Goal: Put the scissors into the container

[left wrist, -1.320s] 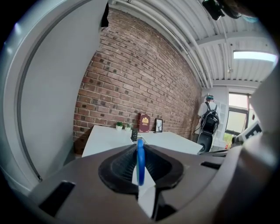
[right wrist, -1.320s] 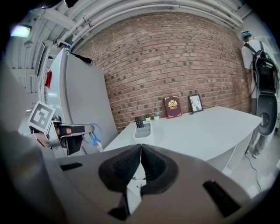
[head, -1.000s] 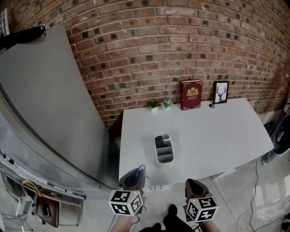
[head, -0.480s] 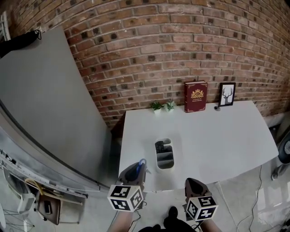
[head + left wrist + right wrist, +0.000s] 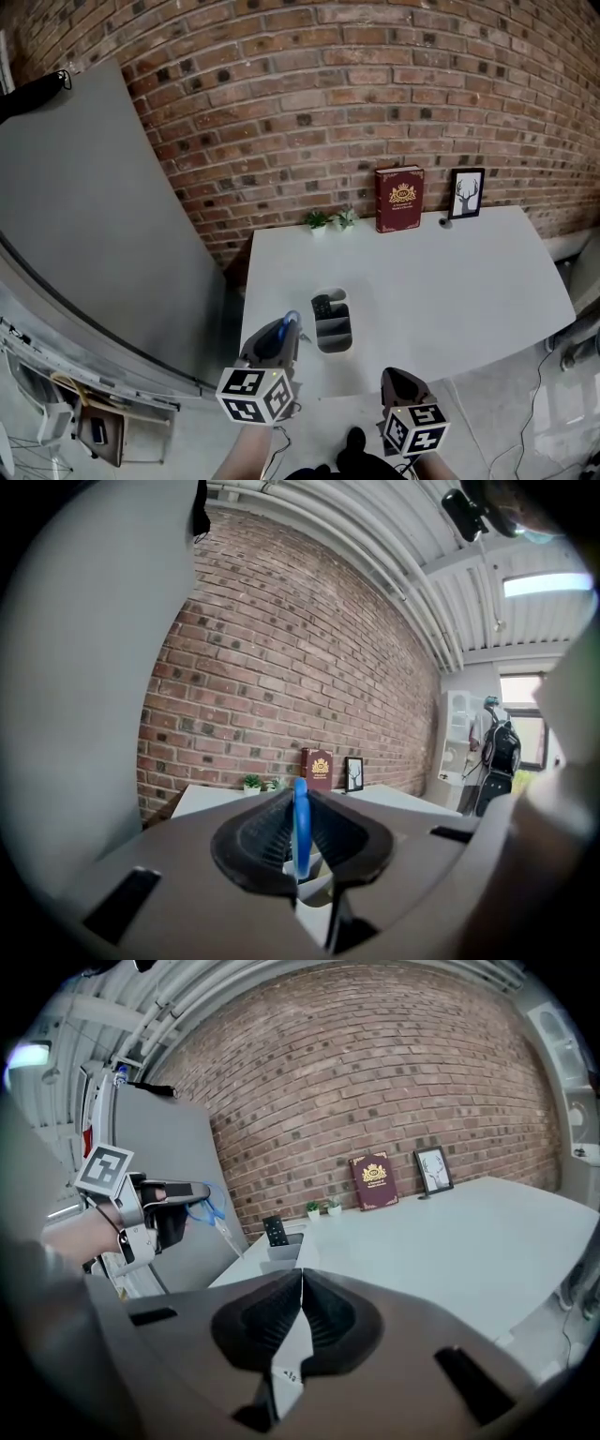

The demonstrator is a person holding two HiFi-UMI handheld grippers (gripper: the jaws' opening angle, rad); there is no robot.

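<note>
Left gripper (image 5: 282, 337) is clamping the blue-handled scissors (image 5: 300, 825) at lower centre-left of the head view, near the white container (image 5: 335, 350) on the table (image 5: 450, 281), while right gripper (image 5: 400, 382) is sitting closed and empty, so drop-in looks still pending.

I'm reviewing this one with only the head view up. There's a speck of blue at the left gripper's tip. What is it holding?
Observer: The right gripper view shows blue-handled scissors clamped in the left gripper, with the blades slanting downward.
Operator: Is the right gripper carrying anything?
Observer: No. Its own view shows the right gripper with its jaws pressed together and nothing between them.
Operator: And the dark thing in the container?
Observer: From the side it looks like a remote control. It stands upright and pokes above the rim of the container.
</note>
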